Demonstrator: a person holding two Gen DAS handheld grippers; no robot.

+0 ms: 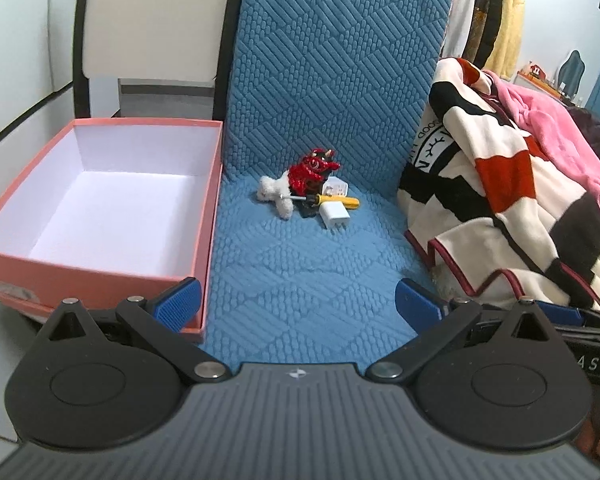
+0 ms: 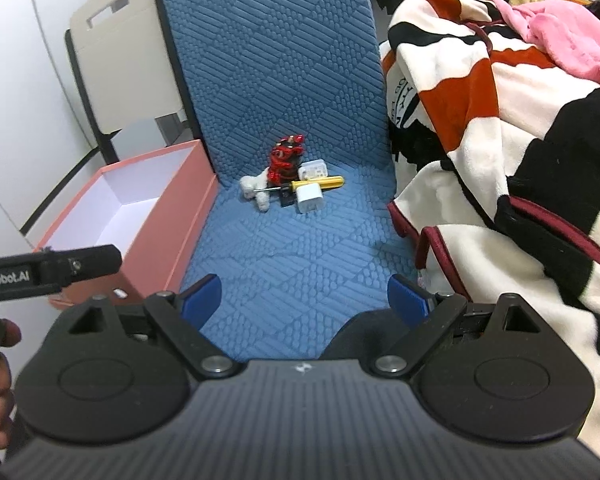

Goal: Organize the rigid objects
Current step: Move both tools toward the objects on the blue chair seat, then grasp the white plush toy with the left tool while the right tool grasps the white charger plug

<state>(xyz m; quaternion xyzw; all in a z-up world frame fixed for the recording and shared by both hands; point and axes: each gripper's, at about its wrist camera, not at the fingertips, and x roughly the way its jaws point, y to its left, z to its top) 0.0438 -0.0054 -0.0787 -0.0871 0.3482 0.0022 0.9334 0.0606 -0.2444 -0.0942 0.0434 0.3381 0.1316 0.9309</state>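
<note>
While your left tongs [image 1: 298,298] and right tongs [image 2: 304,300] gape empty, the screwdriver [image 1: 328,199] and chargers (perhaps two) lie heaped mid-cushion [image 1: 300,272], beside the empty pink box [image 1: 100,200], presumably their destination.

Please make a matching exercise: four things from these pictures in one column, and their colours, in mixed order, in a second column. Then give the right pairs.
Things:
1. screwdriver handle
2. box
3. plush toy
4. seat cover

Colours:
A. blue
B. white
C. yellow
D. pink outside

Pairs: 1-C, 2-D, 3-B, 4-A
</note>
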